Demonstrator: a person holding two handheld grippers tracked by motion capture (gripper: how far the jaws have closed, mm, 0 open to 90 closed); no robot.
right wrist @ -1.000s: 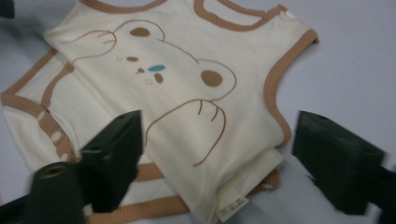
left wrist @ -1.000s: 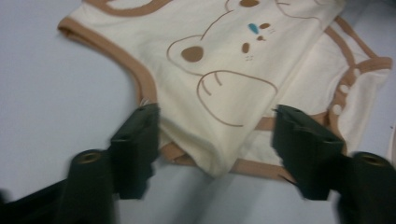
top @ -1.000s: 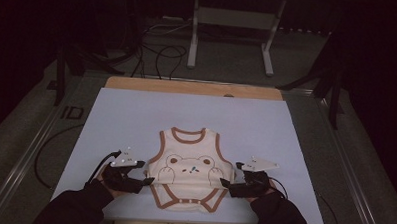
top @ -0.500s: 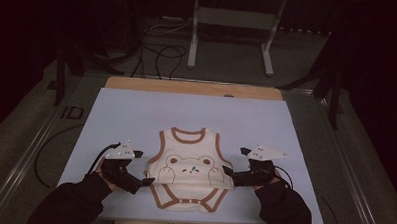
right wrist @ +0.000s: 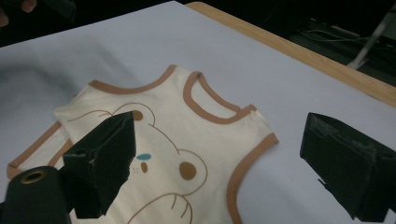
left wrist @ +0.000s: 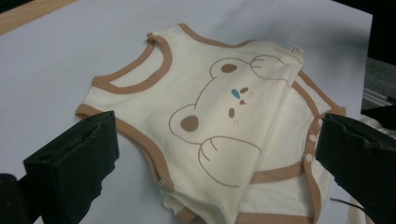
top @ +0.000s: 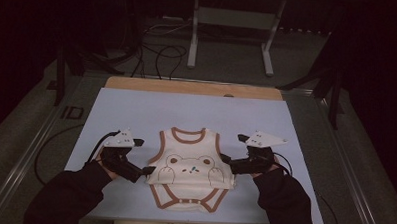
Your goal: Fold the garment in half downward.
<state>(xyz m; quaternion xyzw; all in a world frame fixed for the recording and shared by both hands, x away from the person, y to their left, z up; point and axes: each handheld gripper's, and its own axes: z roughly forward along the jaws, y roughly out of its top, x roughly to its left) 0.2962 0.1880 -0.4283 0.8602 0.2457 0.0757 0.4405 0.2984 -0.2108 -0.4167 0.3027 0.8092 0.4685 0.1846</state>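
Because both sets of tongs sit at the side edges of the baby bodysuit [top: 191,169] with nothing pinched, I judge the main risk to be a poor bite when I close them: a jaw could catch only the top layer of the cream cloth, or scrape the pale blue mat [top: 136,110] and push the fabric into a wrinkle. The lower part of the garment looks doubled over in the left gripper view, with snaps showing along the tan trim, so a one-layer grab could pull that fold askew.

The bodysuit lies flat near the front middle of the mat, bear print up, neck hole away from me.

My left gripper [top: 143,170] lies low at the garment's left edge, jaws spread wide, pointing inward across the cloth. My right gripper [top: 226,160] mirrors it at the right edge, jaws also spread, one over the bear print and one over bare mat. Both forearms come in from the near side, angled toward each other.
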